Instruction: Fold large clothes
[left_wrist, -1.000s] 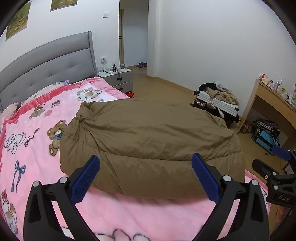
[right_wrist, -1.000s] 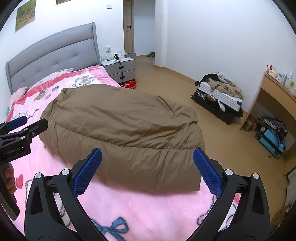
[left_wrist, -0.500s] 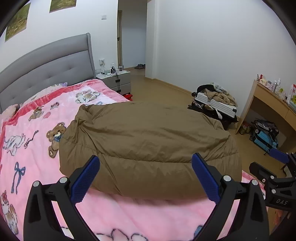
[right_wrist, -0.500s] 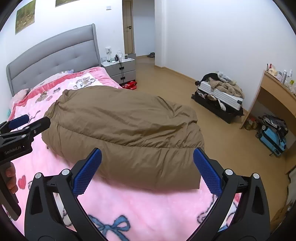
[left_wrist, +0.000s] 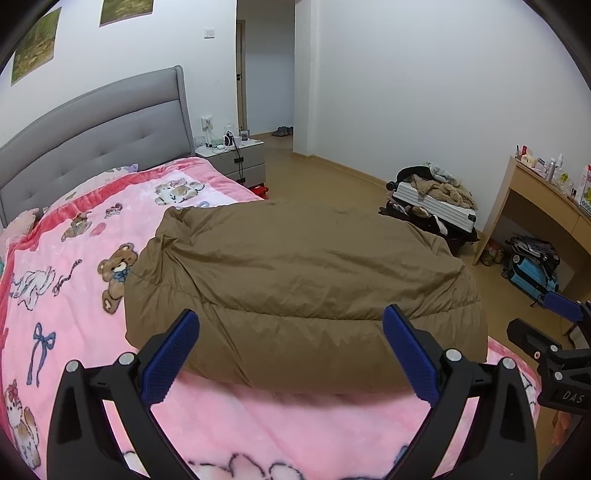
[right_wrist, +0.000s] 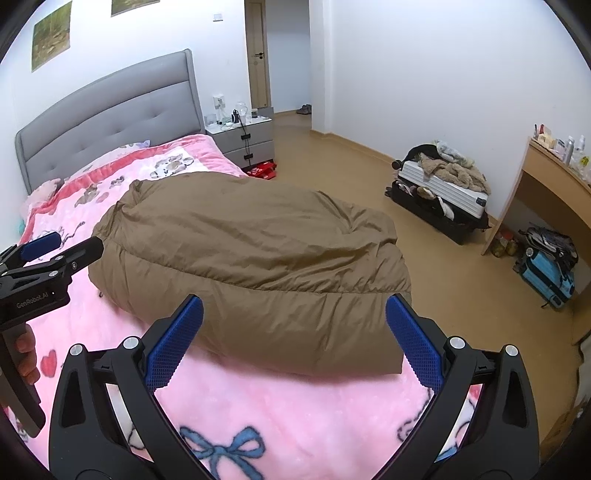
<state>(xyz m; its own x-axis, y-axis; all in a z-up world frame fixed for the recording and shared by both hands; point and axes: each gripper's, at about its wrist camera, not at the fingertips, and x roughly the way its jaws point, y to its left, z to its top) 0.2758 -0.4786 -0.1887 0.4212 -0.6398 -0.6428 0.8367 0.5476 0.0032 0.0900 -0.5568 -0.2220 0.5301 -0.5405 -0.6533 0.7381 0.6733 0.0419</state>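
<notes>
Coat (left_wrist: 303, 288) is being shown as a puffy brown rectangular bundle lying on the pink blanket (left_wrist: 74, 258) of the bed, at its right edge.

Left hand-held gripper (left_wrist: 291, 354) and right hand-held gripper (right_wrist: 295, 339) are both being held spread wide, empty, just short of the near hem. Scene is being read two ways: bundle already folded, or awaiting another fold. If gripped, hem layers should be pinched together at both corners; the slippery shell is likely to slide.

Black claw (left_wrist: 291, 354) frames, blue textured pads (right_wrist: 173, 343), silver screws
</notes>
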